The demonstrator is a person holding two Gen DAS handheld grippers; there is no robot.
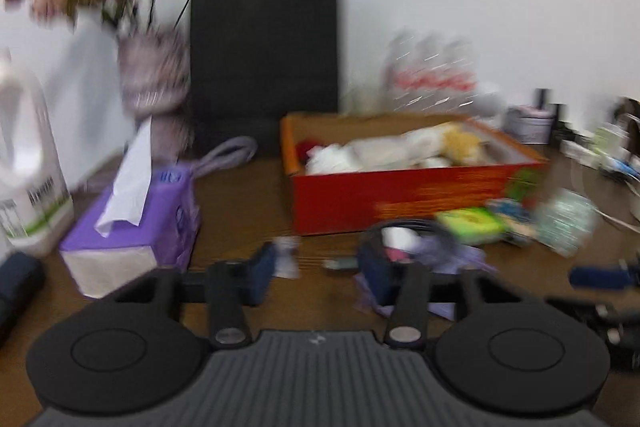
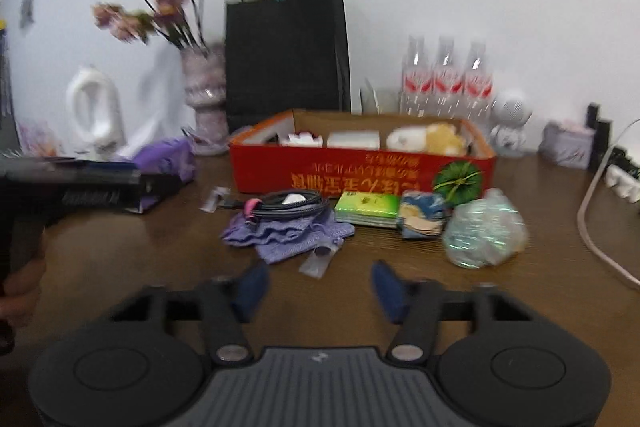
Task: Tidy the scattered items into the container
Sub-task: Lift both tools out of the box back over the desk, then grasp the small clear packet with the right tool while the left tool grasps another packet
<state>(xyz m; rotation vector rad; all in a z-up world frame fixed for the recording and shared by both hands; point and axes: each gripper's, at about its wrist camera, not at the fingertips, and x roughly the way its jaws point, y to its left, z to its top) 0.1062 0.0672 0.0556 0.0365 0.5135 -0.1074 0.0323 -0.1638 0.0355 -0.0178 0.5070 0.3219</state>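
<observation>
Both grippers, left and right, show fingers spread and empty; grabbing the cable could drag the purple cloth off the worktop.

Each tool — the left tool and the right tool — is matte black, with two round discs flanking a grey ribbed centre plate. Silver round screws sit beside that plate, and the fingers wear dark blue pads.
</observation>
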